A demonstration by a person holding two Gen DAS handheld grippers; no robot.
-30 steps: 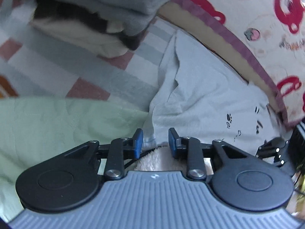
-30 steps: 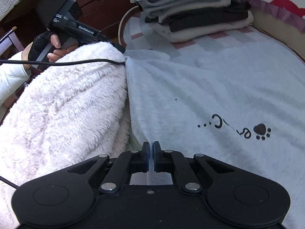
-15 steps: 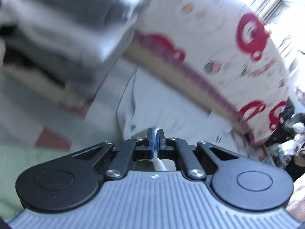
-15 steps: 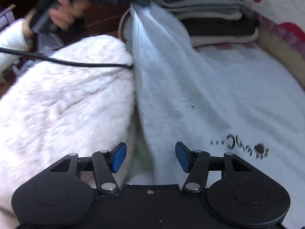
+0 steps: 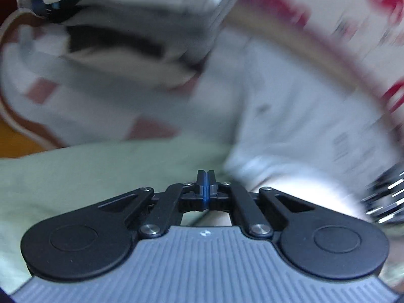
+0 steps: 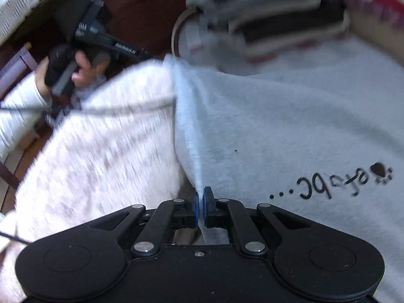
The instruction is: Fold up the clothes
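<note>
A light grey fleece top (image 6: pixel 290 126) with black lettering and a paw print (image 6: pixel 380 170) lies spread on the bed. My right gripper (image 6: pixel 201 207) is shut on its near edge. That edge runs taut up to the far left, where a hand (image 6: pixel 83 69) holds my left gripper. In the blurred left wrist view the left gripper (image 5: pixel 205 189) has its blue pads pressed together. The cloth between them is hard to make out, and the grey top (image 5: pixel 290 126) spreads to the right.
A stack of folded clothes (image 6: pixel 277 12) stands at the back on a red-and-grey checked sheet (image 5: pixel 75 101). A pale green cloth (image 5: pixel 101 171) lies under my left gripper. A fuzzy white sleeve (image 6: pixel 88 156) fills the left. A red-patterned quilt (image 5: pixel 328 12) borders the right.
My left gripper went from open to shut and lifted the top's corner. My right gripper opened half a second ago and has shut again on the edge. Both views are blurred by motion.
</note>
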